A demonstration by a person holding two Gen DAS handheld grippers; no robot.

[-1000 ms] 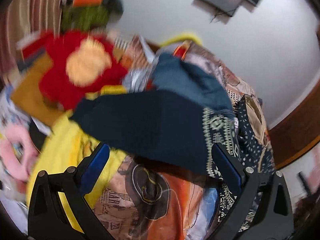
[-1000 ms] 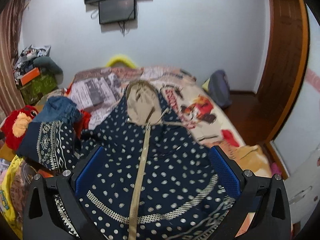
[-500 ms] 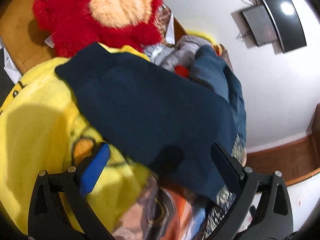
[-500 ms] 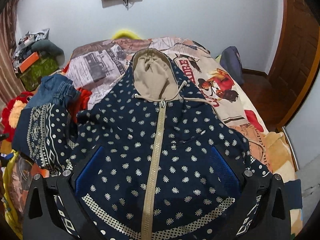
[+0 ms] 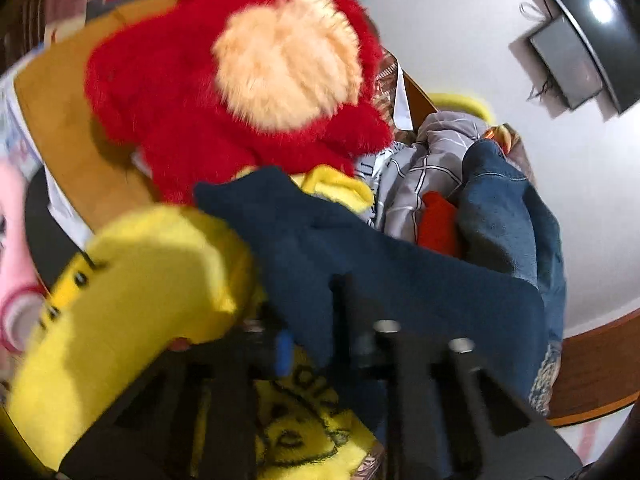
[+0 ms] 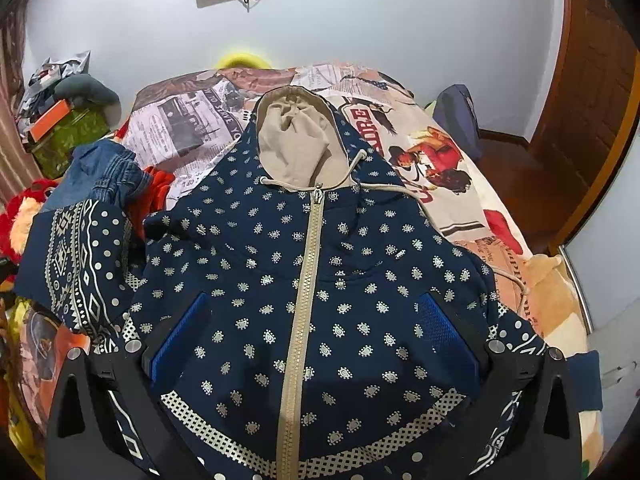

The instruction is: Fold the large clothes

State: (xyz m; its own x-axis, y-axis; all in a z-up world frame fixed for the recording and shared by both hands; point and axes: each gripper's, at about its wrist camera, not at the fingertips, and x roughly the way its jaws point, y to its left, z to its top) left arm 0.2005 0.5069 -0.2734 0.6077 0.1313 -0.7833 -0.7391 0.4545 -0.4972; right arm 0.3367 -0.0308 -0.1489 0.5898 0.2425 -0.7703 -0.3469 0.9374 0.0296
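Observation:
A navy hoodie (image 6: 248, 280) with pale dots, a beige zip and a beige hood (image 6: 294, 144) lies face up on the bed. Its left sleeve (image 6: 76, 264) with a patterned cuff stretches off to the left. My right gripper (image 6: 312, 336) hovers just over the hoodie's lower front, open wide, with one blue pad on each side of the zip. In the left wrist view the sleeve (image 5: 400, 280) shows its plain navy side. My left gripper (image 5: 316, 320) is closing, its jaws nearly together, with the sleeve's near edge pinched between them.
A red plush toy (image 5: 240, 80) and a yellow plush (image 5: 140, 300) crowd the bed's left side, with jeans (image 5: 500, 208) and other clothes beside the sleeve. The printed bedsheet (image 6: 440, 160) is bare to the hoodie's right. A wooden door (image 6: 592, 100) stands far right.
My left gripper dropped onto the sleeve's edge, rolled, and its jaws went from wide open to nearly together on the fabric. The right gripper sank a little toward the hoodie, then stayed still.

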